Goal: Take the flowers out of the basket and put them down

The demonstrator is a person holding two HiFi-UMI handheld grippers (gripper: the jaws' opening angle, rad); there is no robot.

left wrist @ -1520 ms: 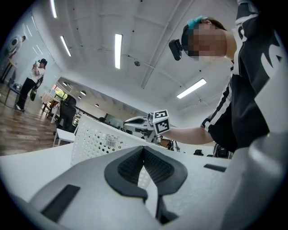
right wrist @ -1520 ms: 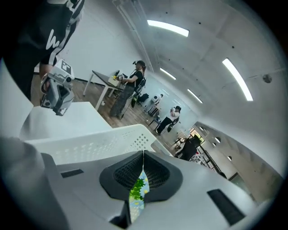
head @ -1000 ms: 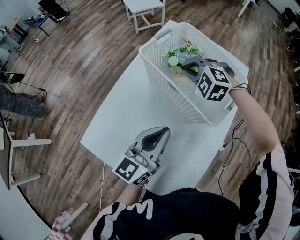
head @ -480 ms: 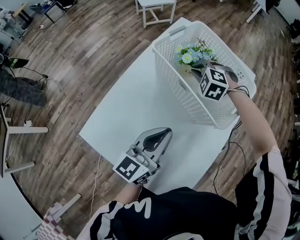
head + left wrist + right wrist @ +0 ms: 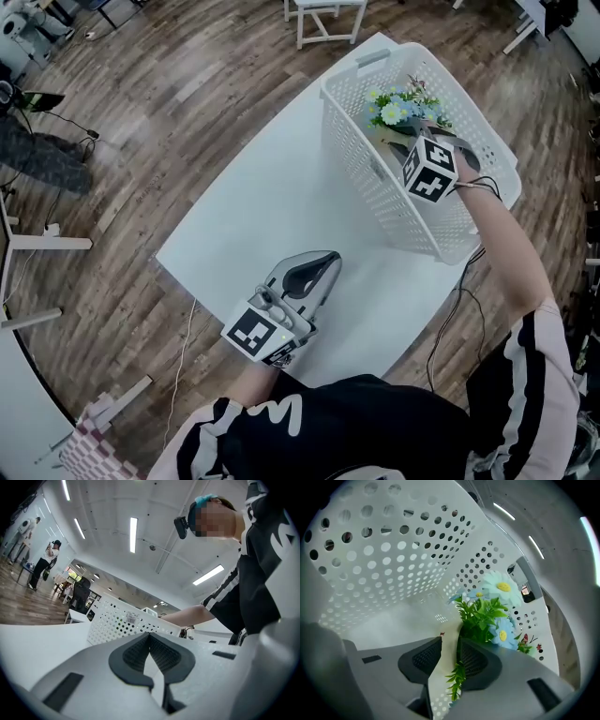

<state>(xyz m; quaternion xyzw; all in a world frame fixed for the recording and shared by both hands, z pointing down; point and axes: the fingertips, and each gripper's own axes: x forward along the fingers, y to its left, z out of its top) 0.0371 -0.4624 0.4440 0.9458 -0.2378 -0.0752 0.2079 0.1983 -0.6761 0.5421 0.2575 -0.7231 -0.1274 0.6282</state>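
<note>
A white perforated basket [image 5: 356, 70] stands at the far right corner of the white table [image 5: 272, 197]. Inside lies a bunch of blue and white flowers [image 5: 394, 108] with green leaves in a cream wrapper. My right gripper [image 5: 398, 141] reaches down into the basket. Its jaws are opening, with the wrapper and a green sprig [image 5: 487, 613] between the pads in the right gripper view [image 5: 450, 641]. My left gripper [image 5: 319, 267] rests low over the table's near side, shut and empty [image 5: 150, 637]. The basket's side [image 5: 122, 620] is ahead of it.
A small white table [image 5: 323, 14] stands on the wooden floor beyond the basket. A dark cable [image 5: 459, 300] hangs off the table's right edge. A person's leg [image 5: 37, 159] shows at far left. People [image 5: 44, 562] stand far off in the room.
The right gripper has sunk lower into the basket, onto the flowers' wrapper. The left gripper has stayed in place on the table.
</note>
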